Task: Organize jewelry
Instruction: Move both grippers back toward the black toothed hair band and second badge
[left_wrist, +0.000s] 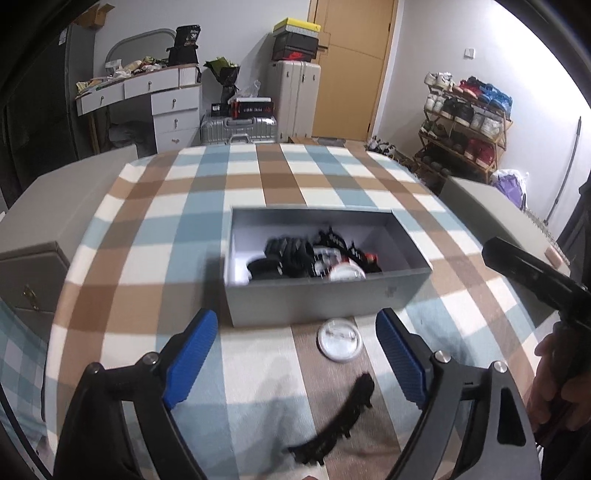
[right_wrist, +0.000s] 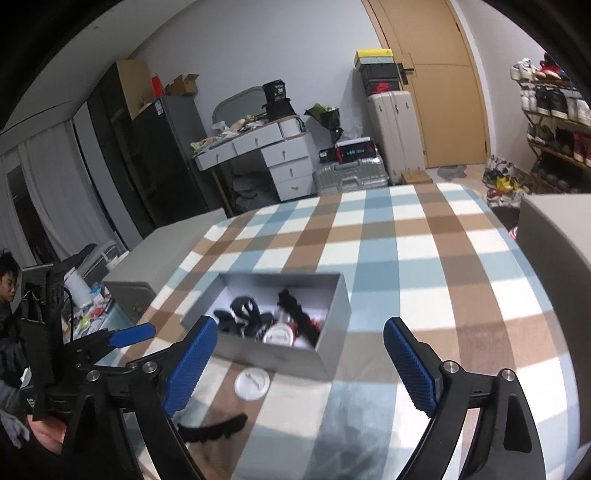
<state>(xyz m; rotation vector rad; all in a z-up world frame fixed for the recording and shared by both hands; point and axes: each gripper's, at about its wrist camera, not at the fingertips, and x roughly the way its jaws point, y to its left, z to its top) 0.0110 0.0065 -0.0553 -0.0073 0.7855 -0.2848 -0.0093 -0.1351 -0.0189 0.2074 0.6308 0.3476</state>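
Checked bedding (left_wrist: 155, 236) carries an open grey box (left_wrist: 325, 295) of dark jewelry mid-surface. Nearer the viewer's edge lie a round white lid (left_wrist: 340, 339) and, seemingly, a black chain bracelet (left_wrist: 340, 421). Left gripper (left_wrist: 291, 362) and right gripper (right_wrist: 299, 365) are held spread, empty. Picking the bracelet is judged next, needing descent.

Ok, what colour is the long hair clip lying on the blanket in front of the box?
Black. The hair clip shows best in the left wrist view.
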